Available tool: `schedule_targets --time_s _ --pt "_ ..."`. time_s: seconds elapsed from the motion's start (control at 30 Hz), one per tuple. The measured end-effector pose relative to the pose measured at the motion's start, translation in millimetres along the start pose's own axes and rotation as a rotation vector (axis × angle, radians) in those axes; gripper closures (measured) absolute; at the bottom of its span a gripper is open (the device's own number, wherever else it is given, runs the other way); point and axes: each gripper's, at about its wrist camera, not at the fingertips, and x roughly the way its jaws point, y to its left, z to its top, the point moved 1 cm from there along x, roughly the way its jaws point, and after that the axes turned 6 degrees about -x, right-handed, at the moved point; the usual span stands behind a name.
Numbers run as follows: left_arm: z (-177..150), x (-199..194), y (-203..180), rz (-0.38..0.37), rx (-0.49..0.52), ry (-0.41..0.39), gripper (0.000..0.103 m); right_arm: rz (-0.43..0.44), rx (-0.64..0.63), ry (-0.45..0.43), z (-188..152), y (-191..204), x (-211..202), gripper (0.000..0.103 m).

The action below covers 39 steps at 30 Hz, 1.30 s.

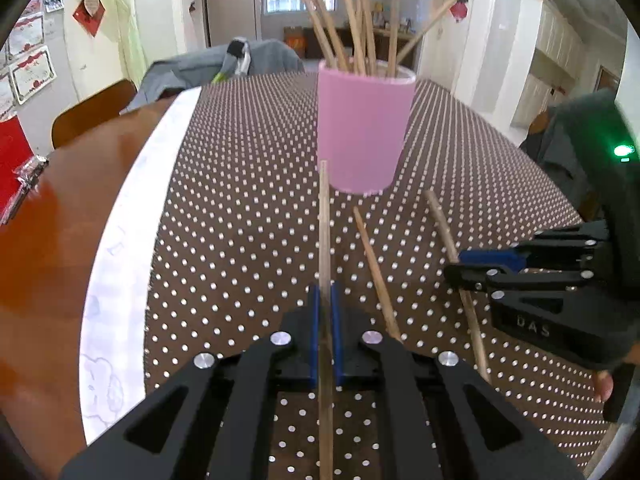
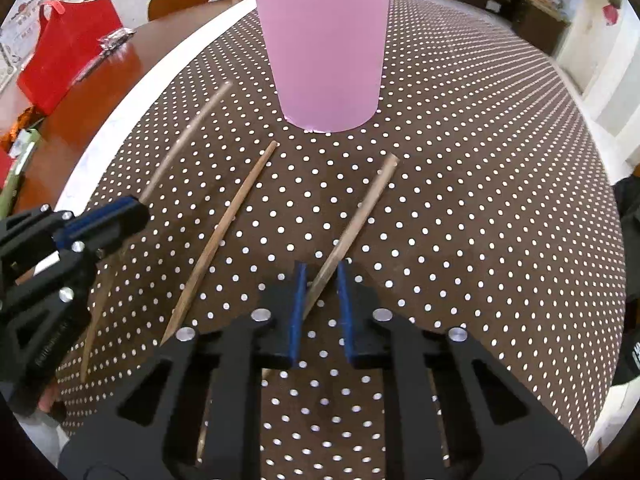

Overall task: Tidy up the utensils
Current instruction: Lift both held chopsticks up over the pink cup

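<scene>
Dotted brown tablecloth (image 2: 460,160), pink cup (image 2: 326,52) upright on it. Left gripper (image 1: 325,320) clamped on chopstick (image 1: 324,232). Right gripper (image 2: 322,300) straddled second chopstick (image 2: 360,216), fingers slightly apart (not yet gripping). Third chopstick (image 2: 228,220) lay between. Step judged: gathering. Next: close, lift, drop into cup.

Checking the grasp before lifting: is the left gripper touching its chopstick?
Touching. The left wrist view shows the left gripper with both blue pads pressed against the chopstick with no gap.
</scene>
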Motion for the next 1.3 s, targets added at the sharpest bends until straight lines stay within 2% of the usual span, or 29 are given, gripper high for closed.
schedule_targets --time_s 0.1,0.2,0.33,0.57,0.9,1.07,1.2,1.3 --pt "2.7 -15.5 -4.1 0.016 0.013 -0.066 0.097 0.041 0.022 -0.004 -0.9 -13.4 -0.6 0.094" --pt "6.0 -27.8 -6.2 -0.001 0.002 -0.113 0.097 0.063 0.031 -0.031 -5.9 -19.8 -5.0 0.097" --pt "12.5 -44.6 -12.0 -0.029 -0.001 -0.185 0.097 0.095 0.042 -0.095 -20.8 -27.6 -20.5 0.097" --pt "20.1 -65.9 -24.1 -0.089 0.000 -0.281 0.097 0.154 0.066 -0.233 -27.7 -34.2 -58.3 0.097" --pt "37.7 -87.5 -37.1 -0.247 0.012 -0.428 0.097 0.193 0.077 -0.462 -37.2 -48.0 -128.6 0.097" --pt "49.7 -97.0 -33.9 -0.333 -0.020 -0.495 0.097 0.204 0.083 -0.547 -20.6 -42.2 -145.2 0.097" --pt "58.1 -103.0 -32.9 -0.372 -0.032 -0.553 0.097 0.210 0.088 -0.609 -10.2 -41.1 -157.7 0.097" --pt "66.4 -103.0 -29.3 -0.429 -0.054 -0.573 0.097 0.186 0.081 -0.646 -1.1 -38.0 -164.2 0.097"
